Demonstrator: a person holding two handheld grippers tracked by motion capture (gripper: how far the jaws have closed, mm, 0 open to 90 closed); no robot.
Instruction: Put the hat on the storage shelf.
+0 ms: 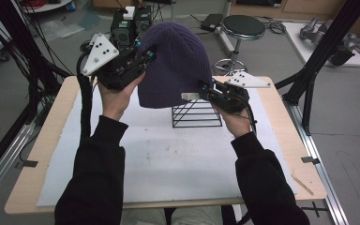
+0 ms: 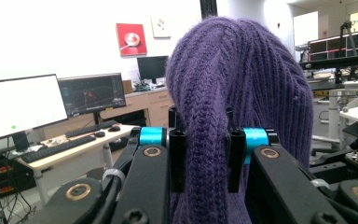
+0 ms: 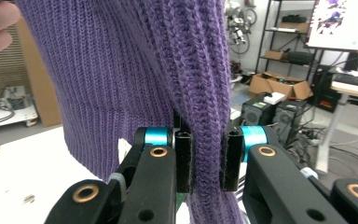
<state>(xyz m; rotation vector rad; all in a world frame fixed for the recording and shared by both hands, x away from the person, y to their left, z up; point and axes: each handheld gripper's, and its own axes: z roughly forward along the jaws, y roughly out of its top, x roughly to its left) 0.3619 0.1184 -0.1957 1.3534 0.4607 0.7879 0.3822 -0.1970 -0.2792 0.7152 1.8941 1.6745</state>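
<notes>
Dark purple ribbed knit beanie (image 1: 174, 65) held up in the air over the far half of the table, stretched between both hands. Left gripper (image 1: 146, 52) clamped on a bunched fold near the crown side, jaws squeezing the knit tight in the left gripper view (image 2: 204, 158). Right gripper (image 1: 201, 91) pinched on the lower hem edge, same tight bite up close (image 3: 208, 158). Black wire-frame box stand (image 1: 196, 115) sitting just below the hat on the white foam mat (image 1: 168, 159) covering the light wooden tabletop (image 1: 51, 122).
</notes>
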